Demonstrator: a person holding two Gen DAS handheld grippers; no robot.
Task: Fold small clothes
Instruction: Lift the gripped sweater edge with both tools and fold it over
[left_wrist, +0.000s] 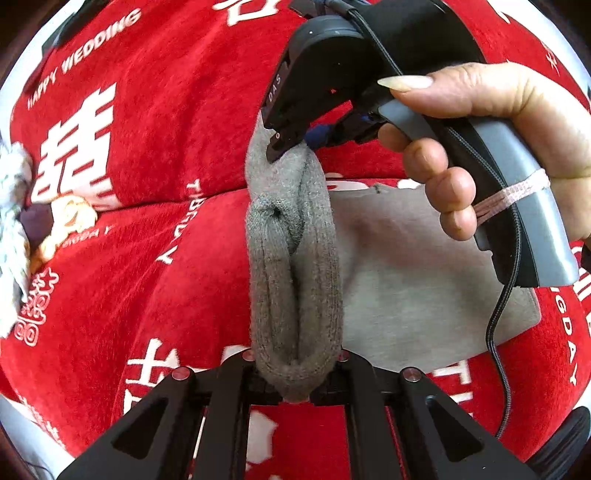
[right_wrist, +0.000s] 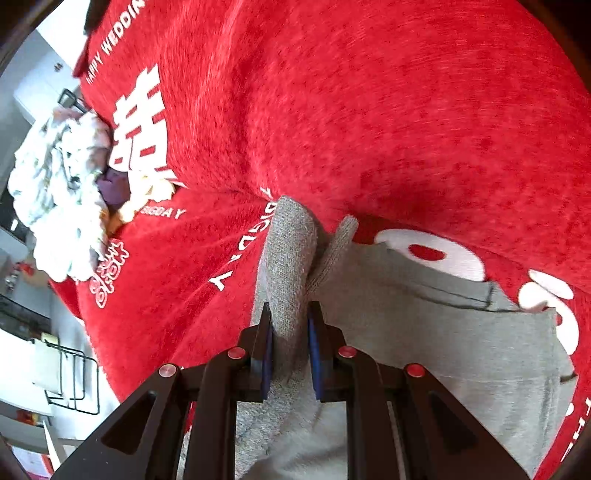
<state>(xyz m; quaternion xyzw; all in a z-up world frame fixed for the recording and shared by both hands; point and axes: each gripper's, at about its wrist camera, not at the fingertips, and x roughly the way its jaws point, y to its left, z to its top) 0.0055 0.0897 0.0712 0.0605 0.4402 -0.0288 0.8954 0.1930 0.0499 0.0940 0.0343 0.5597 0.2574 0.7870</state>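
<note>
A pair of grey knitted socks (left_wrist: 295, 280) is stretched between my two grippers above the red cloth. My left gripper (left_wrist: 295, 384) is shut on the socks' near end. My right gripper (left_wrist: 284, 144), held by a hand, is shut on their far end. In the right wrist view the same socks (right_wrist: 290, 266) sit clamped between the right gripper's (right_wrist: 290, 347) blue pads, the free ends poking out ahead.
A red plush cloth (left_wrist: 155, 155) with white wedding lettering covers the surface. A folded grey garment (left_wrist: 424, 280) lies flat under the socks, also in the right wrist view (right_wrist: 461, 339). A heap of unfolded small clothes (right_wrist: 62, 192) lies at the left edge.
</note>
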